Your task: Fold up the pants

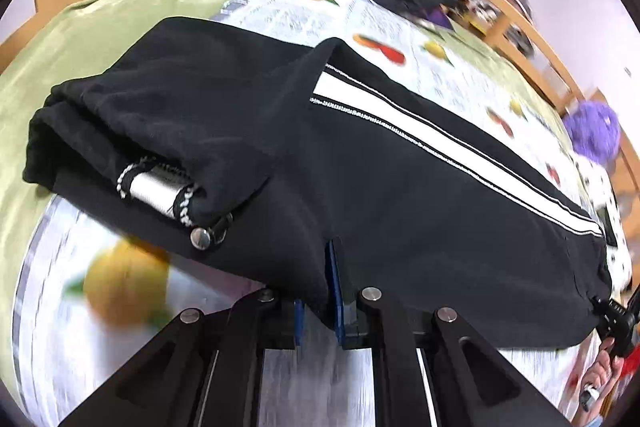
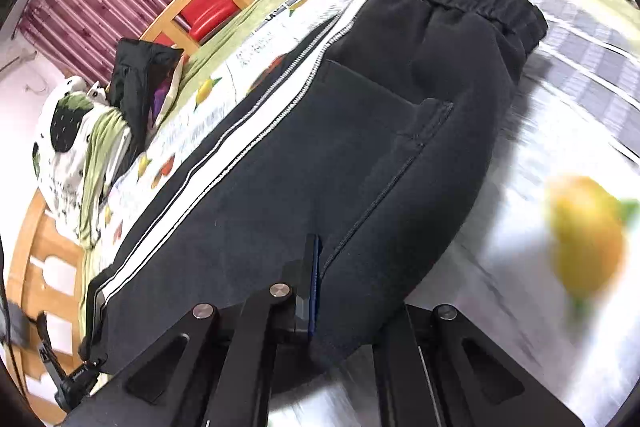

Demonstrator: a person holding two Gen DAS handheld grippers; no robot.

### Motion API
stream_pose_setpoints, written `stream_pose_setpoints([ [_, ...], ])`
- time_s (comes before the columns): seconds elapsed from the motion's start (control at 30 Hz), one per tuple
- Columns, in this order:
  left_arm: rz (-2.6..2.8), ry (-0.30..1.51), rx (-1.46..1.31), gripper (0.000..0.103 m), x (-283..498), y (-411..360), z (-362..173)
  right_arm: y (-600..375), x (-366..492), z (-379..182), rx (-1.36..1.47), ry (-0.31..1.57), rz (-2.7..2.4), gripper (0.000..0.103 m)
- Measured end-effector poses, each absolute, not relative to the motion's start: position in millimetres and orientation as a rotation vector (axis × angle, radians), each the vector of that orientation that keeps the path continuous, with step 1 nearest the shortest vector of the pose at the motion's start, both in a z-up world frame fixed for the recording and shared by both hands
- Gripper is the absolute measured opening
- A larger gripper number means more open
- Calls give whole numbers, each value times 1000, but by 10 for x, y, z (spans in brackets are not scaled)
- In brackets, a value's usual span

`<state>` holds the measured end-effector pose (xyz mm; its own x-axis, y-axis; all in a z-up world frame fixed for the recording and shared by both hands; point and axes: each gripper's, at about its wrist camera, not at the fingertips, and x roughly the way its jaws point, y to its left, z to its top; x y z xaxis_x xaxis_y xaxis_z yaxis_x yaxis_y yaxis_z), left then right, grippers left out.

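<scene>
The black pants point(image 1: 320, 155) lie across the frame's centre on the fruit-print sheet point(image 1: 420, 39), soft and limp (likely to sag), both the left gripper point(image 1: 320, 291) and the right gripper point(image 2: 320, 287) clamped onto the near edge.

Left wrist view: taken close above the black pants point(image 1: 360, 167), angled steeply down, toward the cuffs.
Right wrist view: taken equally close, aimed down toward the waistband.
Shared: pants and fruit-print sheet point(image 2: 560, 155) are seen in both.
</scene>
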<state>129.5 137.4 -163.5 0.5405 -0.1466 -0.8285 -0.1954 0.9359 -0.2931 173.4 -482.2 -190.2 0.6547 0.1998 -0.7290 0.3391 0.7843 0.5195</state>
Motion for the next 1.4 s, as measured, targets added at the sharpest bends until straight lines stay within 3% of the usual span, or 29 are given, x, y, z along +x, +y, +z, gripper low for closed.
stream_pose_setpoints([
  [0.23, -62, 1046, -311, 15, 602, 1159, -1575, -5099, 676, -1858, 651, 886, -113, 9],
  [0.37, -79, 1064, -281, 24, 313, 1179, -1488, -5088, 312, -1752, 575, 927, -131, 19],
  [0.53, -32, 964, -222, 40, -70, 1380, -1226, -4869, -239, -1294, 404, 843, -184, 25],
  [0.6, -24, 939, -216, 48, -72, 1414, -1188, -4771, -363, -1125, 380, 808, -191, 29],
  [0.8, -16, 955, -235, 49, 306, 1517, -1265, -4398, -166, -731, 415, 748, -134, 30],
  [0.87, 26, 973, -214, 48, 421, 1497, -1356, -4195, -3, -640, 435, 730, -98, 30],
  [0.9, 54, 975, -198, 31, 490, 1505, -1386, -4092, 75, -618, 437, 725, -85, 30],
  [0.97, 62, 960, -196, 12, 607, 1575, -1376, -3866, 203, -591, 433, 717, -43, 30],
  [1.17, 151, 801, -160, 11, 1010, 1899, -878, -3437, 493, -801, 362, 787, -13, 31],
  [1.23, 184, 800, -178, 17, 1192, 2063, -740, -3428, 545, -868, 379, 801, -6, 31],
  [1.27, 201, 806, -188, 31, 1266, 2144, -686, -3433, 566, -902, 392, 808, -4, 31],
  [1.3, 220, 811, -182, 54, 1307, 2200, -650, -3439, 580, -926, 400, 811, -5, 31],
  [1.33, 227, 807, -169, 66, 1321, 2224, -624, -3453, 592, -947, 408, 813, -9, 31],
  [1.37, 229, 795, -150, 74, 1321, 2227, -600, -3497, 589, -971, 413, 816, -17, 31],
  [1.4, 238, 783, -129, 74, 1300, 2229, -587, -3529, 587, -987, 414, 820, -24, 31],
])
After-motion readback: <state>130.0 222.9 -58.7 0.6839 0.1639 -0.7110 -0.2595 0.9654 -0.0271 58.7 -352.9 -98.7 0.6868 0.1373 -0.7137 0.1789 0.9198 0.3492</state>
